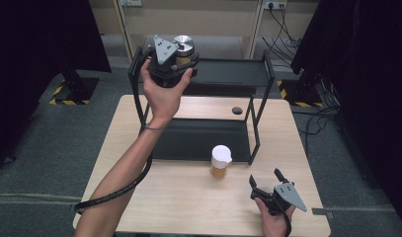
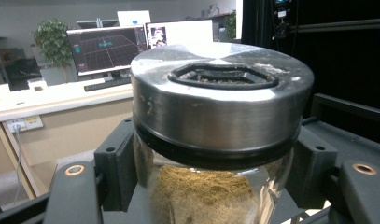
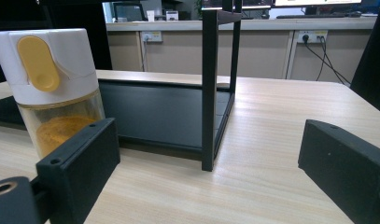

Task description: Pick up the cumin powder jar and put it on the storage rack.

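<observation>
Above rack (image 1: 223, 74): steel-lidded jar (image 1: 183, 49), brown powder | table (image 1: 188, 197): white-capped jar (image 1: 221, 161), orange powder

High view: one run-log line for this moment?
left gripper: shut on steel-lid jar, at rack top shelf | right gripper: open, empty | white-lid jar: on table

Lab office: monitors (image 2: 108, 46), black curtains (image 1: 50, 34)
</observation>
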The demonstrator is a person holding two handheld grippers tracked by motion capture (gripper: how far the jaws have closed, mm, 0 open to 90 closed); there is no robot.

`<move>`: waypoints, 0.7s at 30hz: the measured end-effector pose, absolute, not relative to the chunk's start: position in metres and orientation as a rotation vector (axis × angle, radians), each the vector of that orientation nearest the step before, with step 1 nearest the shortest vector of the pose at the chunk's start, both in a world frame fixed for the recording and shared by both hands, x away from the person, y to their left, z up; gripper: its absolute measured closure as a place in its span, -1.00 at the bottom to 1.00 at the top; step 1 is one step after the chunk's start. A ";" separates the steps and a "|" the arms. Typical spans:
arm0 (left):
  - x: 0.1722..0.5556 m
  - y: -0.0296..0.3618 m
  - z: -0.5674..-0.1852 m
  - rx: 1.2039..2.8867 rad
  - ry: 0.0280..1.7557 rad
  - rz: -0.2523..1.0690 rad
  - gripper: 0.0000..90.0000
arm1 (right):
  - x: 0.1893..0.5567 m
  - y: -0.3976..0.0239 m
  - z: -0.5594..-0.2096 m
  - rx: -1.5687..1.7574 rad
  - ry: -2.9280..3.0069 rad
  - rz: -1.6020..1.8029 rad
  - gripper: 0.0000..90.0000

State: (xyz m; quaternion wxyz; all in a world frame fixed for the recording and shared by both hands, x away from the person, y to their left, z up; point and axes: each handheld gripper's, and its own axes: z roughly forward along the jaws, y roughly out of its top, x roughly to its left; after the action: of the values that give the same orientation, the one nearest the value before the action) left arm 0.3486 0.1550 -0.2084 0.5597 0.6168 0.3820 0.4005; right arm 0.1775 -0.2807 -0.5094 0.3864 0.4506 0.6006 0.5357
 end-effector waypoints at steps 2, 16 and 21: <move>0.351 0.154 -0.210 1.455 0.905 0.945 -0.32 | 0.178 -0.281 -0.509 1.146 1.530 1.364 -0.88; 0.368 0.151 -0.205 1.478 0.965 0.955 -0.32 | 0.177 -0.281 -0.510 1.143 1.531 1.365 -0.88; 0.375 0.149 -0.206 1.489 0.986 0.949 -0.32 | 0.178 -0.281 -0.509 1.144 1.532 1.366 -0.88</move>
State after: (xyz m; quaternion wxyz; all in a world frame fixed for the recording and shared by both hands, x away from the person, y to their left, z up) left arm 0.3747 0.1487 -0.2060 0.5308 0.6241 0.4131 0.3976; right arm 0.1775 -0.2812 -0.5095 0.3858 0.4490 0.6016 0.5363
